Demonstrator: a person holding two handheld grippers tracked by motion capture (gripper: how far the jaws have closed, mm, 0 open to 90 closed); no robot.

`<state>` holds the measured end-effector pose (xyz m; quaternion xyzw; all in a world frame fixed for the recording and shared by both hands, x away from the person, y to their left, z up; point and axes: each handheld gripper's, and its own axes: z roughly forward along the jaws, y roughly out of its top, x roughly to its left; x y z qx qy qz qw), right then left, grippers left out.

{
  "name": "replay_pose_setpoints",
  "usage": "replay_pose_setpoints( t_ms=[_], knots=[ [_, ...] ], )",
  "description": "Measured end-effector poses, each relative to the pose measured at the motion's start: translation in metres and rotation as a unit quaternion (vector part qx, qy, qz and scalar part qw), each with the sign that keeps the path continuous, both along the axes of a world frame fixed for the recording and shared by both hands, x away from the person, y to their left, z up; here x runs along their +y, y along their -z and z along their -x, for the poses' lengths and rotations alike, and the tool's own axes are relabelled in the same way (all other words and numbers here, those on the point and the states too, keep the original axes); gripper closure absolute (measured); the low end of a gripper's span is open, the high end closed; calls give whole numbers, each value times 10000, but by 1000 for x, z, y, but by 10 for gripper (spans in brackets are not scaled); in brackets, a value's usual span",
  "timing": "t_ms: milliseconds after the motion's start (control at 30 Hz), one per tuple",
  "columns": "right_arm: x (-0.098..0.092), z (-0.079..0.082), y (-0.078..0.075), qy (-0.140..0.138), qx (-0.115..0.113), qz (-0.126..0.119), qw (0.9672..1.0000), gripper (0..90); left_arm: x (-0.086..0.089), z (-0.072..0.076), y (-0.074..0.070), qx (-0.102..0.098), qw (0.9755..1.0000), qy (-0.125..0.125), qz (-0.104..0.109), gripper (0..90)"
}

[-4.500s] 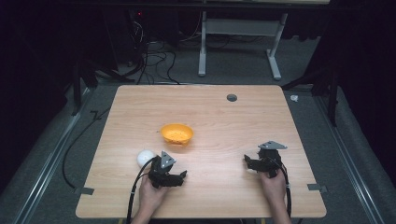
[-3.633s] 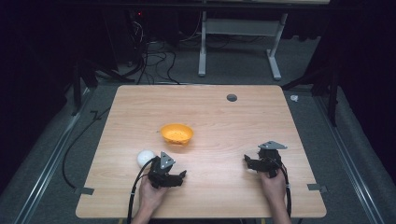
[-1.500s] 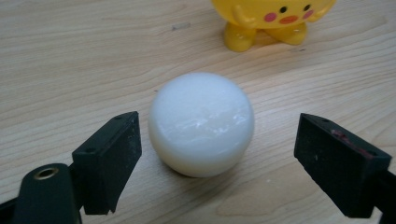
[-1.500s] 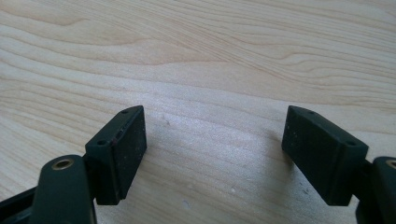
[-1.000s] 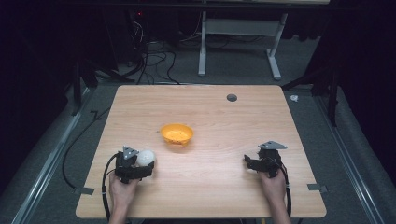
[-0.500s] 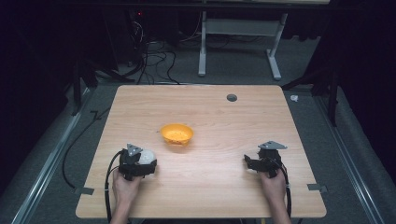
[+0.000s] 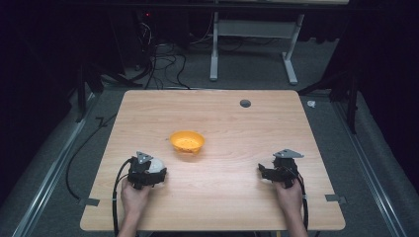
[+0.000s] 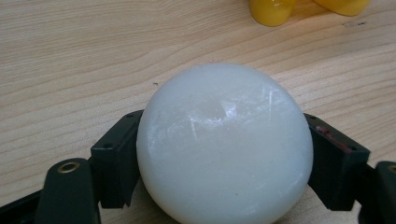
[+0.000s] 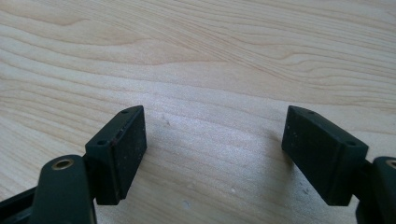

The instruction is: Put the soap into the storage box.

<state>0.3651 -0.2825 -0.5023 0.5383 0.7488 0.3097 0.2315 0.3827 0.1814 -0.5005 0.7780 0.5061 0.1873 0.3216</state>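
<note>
So nearest the person, the left gripper (image 7: pixel 157 174) has its fingers (image 8: pixel 114 161) clamped on a white ball (image 8: pixel 224 142), one on each side. From above, most of the ball is tucked behind the gripper body, so only a pale sliver shows at the near-left part of the counter (image 7: pixel 222 123). In the left gripper view its bottom edge is cut off, so I can't tell if it's resting on the wood or lifted a bit. It's round, so no real long axis or facing to speak of.

Over on the near-right side the right gripper (image 7: pixel 264 173) sits low over bare wood, fingers (image 9: pixel 121 149) spread wide apart with nothing between them.

Further back, around the middle of the counter, there's an orange bowl (image 7: pixel 187 141), upright and near the ball but apart from it. The left gripper view just catches its yellow-orange underside, cropped at the top. Near the far edge is a small dark round spot (image 7: pixel 245 103), too small to make out.
</note>
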Motion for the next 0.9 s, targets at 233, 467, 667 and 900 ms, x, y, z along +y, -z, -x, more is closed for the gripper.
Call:
replay_pose_setpoints(
  t_ms=[233, 467, 667, 900],
  knots=[
    [0, 0, 0, -1, 1, -2, 10000, 228, 0, 1, 0, -12, 10000, 26, -12, 239],
    [0, 0, 0, 0, 0, -1, 10000, 228, 0, 2, -2, -22, 10000, 59, -38, 240],
    [0, 0, 0, 0, 0, 0, 10000, 228, 0, 5, -6, -81, 9999, 121, 78, 240],
    [0, 0, 0, -2, 0, -1, 10000, 228, 1, 8, -13, -101, 9996, 253, 99, 240]
  ],
)
